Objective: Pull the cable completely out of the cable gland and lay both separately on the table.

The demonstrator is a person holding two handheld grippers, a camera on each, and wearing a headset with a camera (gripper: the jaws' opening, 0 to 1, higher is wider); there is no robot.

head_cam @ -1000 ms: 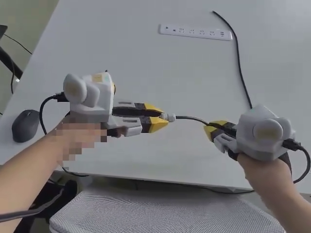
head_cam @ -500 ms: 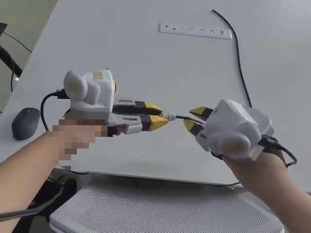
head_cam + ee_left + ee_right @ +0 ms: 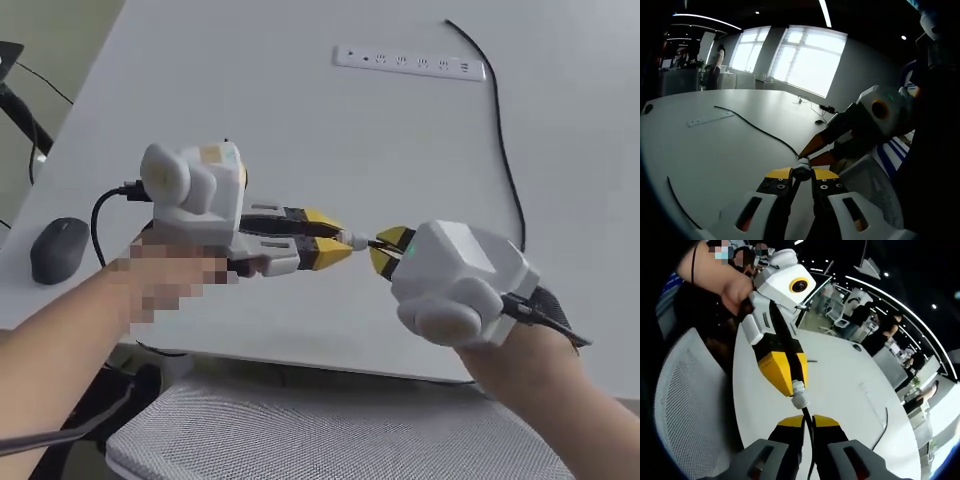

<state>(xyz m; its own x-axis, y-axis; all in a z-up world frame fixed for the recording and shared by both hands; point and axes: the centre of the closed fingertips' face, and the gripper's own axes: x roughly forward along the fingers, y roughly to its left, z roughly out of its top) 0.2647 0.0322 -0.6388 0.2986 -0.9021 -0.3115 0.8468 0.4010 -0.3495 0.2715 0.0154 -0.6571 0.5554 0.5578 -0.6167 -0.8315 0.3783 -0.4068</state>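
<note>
Currently, left gripper point(image 3: 338, 246) is clamping the gland point(image 3: 799, 395); right gripper point(image 3: 386, 251), at 3 o'clock, is pinching the cable point(image 3: 807, 416), probably needing straight withdrawal.

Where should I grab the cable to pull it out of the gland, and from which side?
Grip the cable on the bare stretch just past the gland, coming from the end opposite the left gripper, jaws across the cable. It leaves the gland straight there, so the pull should run along its axis. The right gripper looks shut at that spot.
</note>
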